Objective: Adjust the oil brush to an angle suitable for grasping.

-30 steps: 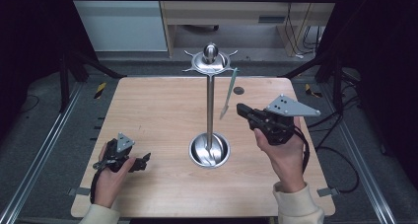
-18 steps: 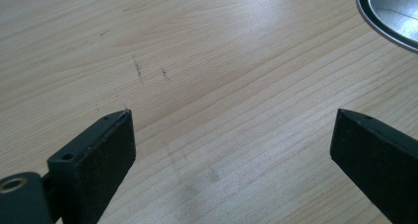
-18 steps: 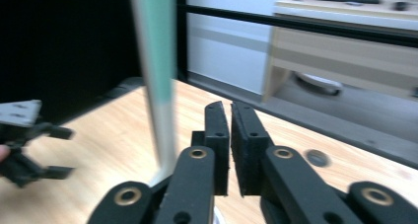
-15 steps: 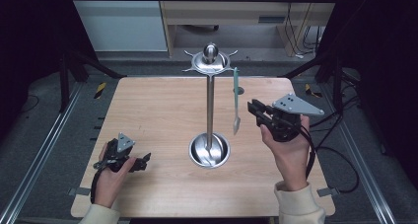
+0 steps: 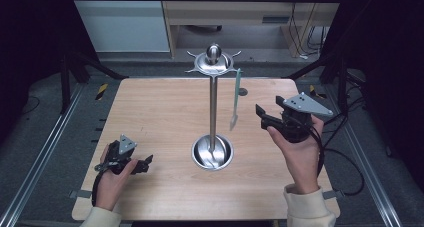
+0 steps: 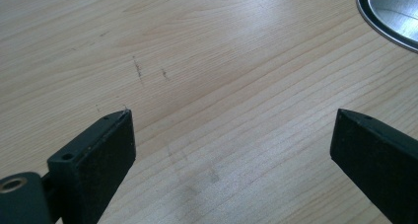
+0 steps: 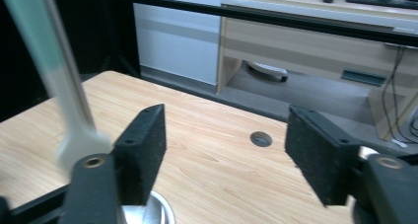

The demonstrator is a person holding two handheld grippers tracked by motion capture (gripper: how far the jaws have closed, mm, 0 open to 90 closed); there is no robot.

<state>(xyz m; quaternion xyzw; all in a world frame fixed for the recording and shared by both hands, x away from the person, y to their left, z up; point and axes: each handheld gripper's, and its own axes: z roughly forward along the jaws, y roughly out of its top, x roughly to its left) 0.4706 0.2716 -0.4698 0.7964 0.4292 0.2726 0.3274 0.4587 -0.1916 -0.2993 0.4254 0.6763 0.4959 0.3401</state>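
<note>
— While my left gripper [image 5: 145, 163] rests low on the wooden table [image 5: 150, 112], near its front left corner, what stands between its jaws?

— Nothing. In the left gripper view both black jaws stand wide apart, and between them I see bare wood grain with some small scratches. At the top right of that view is the rim of the round steel base [image 6: 389, 17].

— And what is in the middle of the table?

— The metal stand [image 5: 213, 107] is there: a thin upright pole on that shiny base, with a round head and small hooks at the top. From a hook on its right side hangs the pale green utensil [image 5: 235, 99], long and flat. It hangs straight down, and its lower end is above the table, not touching it.

— Where is your right gripper [image 5: 261, 116]?

— I hold it just to the right of the utensil, pointing at it, apart from it. Its jaws have just been opening and now stand wide, holding nothing. In the right gripper view the utensil [image 7: 64, 95] is blurred, outside the left jaw.
</note>
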